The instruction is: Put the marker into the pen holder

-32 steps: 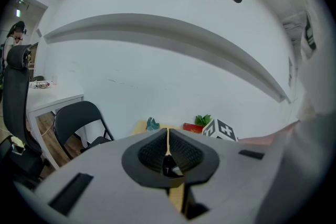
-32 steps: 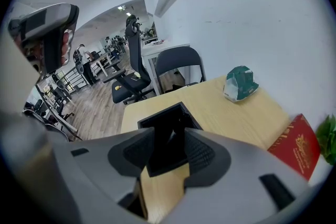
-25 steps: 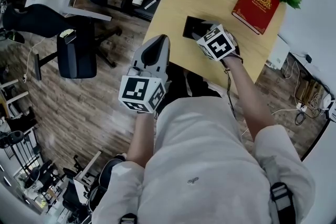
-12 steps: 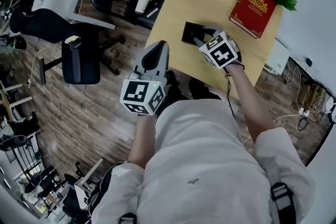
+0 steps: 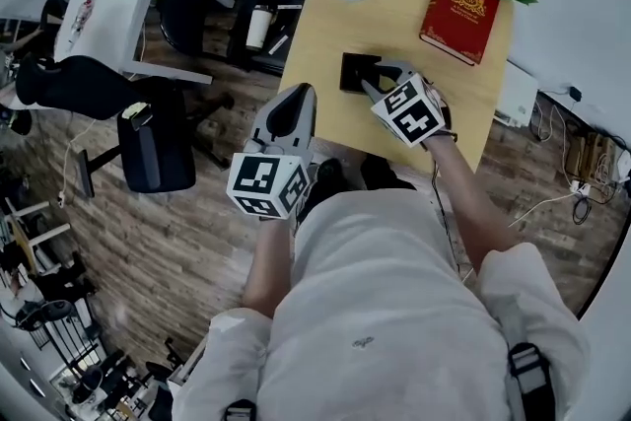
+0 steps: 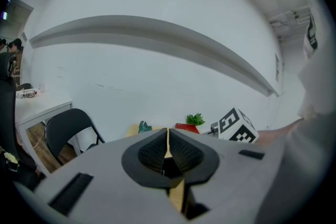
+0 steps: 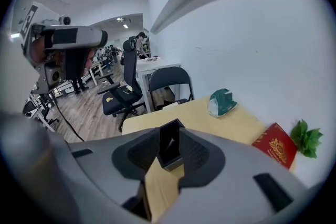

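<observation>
While my right gripper (image 5: 380,77) hangs at the 3 o'clock side of the black pen holder (image 7: 170,145), its fingers stand apart. They have just been closing and press on nothing; the holder only shows through the gap. It stands upright on the wooden table (image 5: 404,25), with the red book (image 5: 458,0) at its 2 o'clock. Whether the pale glint inside is the marker, I cannot tell. My left gripper (image 6: 167,136), at the holder's 7 o'clock, has its fingers together, empty.
</observation>
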Motion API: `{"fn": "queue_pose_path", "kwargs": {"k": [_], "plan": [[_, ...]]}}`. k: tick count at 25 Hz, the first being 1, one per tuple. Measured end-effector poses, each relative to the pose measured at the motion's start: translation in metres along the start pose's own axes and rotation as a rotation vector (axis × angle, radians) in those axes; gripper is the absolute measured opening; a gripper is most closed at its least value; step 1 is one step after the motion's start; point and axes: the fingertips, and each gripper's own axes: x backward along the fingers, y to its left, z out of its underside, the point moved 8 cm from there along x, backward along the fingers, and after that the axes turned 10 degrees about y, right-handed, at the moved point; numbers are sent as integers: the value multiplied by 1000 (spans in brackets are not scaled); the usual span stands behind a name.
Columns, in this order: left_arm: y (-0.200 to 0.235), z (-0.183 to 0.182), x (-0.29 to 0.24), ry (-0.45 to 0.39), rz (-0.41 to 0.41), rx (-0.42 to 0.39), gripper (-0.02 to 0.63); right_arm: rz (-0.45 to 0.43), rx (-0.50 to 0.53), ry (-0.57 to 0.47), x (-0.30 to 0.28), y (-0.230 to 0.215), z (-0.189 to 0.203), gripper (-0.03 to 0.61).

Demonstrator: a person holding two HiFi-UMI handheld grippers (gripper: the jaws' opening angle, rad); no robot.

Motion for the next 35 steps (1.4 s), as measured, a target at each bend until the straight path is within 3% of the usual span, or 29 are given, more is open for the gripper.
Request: {"fn": "queue_pose_path", "kwargs": {"k": [18,35], "plan": [[32,7,24,35,260,-127,14,238,-183,-146,62,81,-12,25],[19,29,66,37,432,-222,14,426,-306,-335,123,163,-5,0]]}}
